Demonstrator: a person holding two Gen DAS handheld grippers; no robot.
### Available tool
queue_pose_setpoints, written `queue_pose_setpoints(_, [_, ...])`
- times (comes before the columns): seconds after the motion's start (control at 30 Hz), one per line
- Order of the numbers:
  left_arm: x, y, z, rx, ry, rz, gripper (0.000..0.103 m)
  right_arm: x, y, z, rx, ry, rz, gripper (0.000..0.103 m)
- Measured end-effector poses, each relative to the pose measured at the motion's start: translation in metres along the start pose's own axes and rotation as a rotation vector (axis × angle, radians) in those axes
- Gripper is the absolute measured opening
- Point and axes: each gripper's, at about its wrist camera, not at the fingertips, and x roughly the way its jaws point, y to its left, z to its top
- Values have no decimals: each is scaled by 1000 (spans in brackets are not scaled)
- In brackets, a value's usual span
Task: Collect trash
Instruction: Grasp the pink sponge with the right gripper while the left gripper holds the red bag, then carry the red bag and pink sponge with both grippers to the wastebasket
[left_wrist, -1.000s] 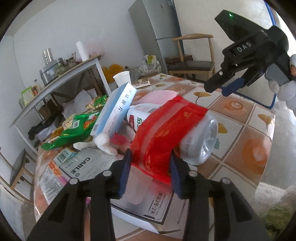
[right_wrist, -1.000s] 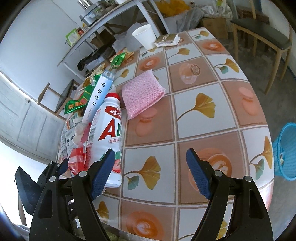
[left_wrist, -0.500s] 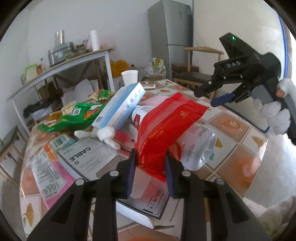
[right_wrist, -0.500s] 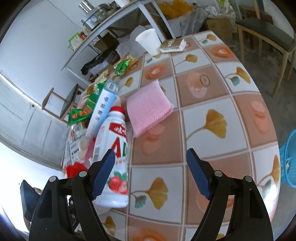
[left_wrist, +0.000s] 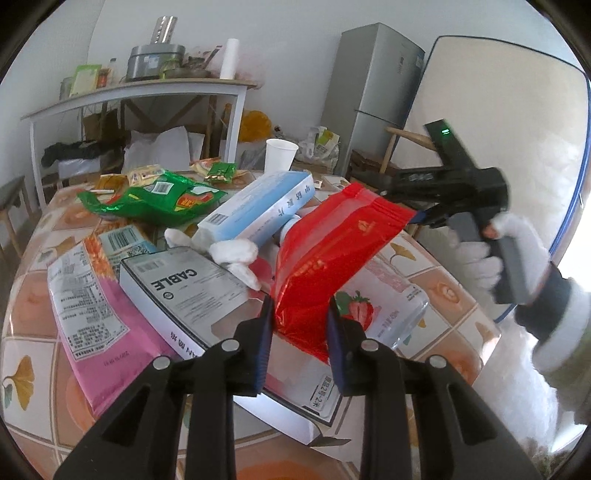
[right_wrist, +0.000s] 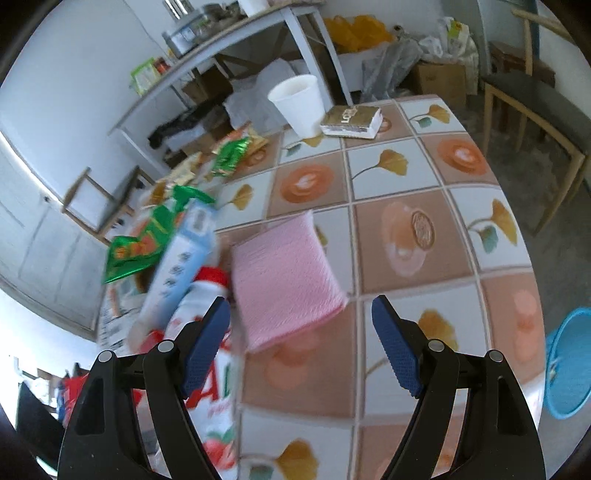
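Note:
A red foil bag (left_wrist: 332, 251) stands tilted over the trash heap, and my left gripper (left_wrist: 300, 317) is shut on its lower end, the jaws still narrowing with both pads pressed on it. Under the bag lies a white strawberry-drink bottle (left_wrist: 388, 295) with a red cap (right_wrist: 212, 275). A blue-and-white box (left_wrist: 258, 210), a green snack bag (left_wrist: 159, 199), a grey CABLE box (left_wrist: 184, 291) and a pink packet (left_wrist: 85, 314) lie around it. My right gripper (right_wrist: 301, 314) hangs open and empty above the pink sponge (right_wrist: 284, 273), right of the bottle.
The tiled table (right_wrist: 406, 184) carries a white paper cup (right_wrist: 299, 103) and a small gold pack (right_wrist: 351, 118) at its far side. A blue basket (right_wrist: 569, 362) stands on the floor to the right, a chair (right_wrist: 535, 103) behind it. A gloved hand (left_wrist: 480, 258) holds the right gripper.
The left jaws have narrowed onto the red bag and the wrist has rolled toward level, raising the bag slightly. My right gripper has slid from over the bottle toward the pink sponge, still open.

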Motion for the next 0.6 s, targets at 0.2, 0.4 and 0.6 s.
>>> queue_pose_setpoints(0.2, [-1, 4, 0, -42, 0, -30, 26, 39, -7, 14, 25, 111, 13, 75])
queue_pose_setpoints(0.4, [2, 2, 1, -45, 6, -44, 26, 40, -15, 5, 82, 150, 75, 56])
queue_pose_setpoints(0.6, [4, 2, 1, -45, 9, -49, 26, 28, -13, -2, 89, 127, 66, 42])
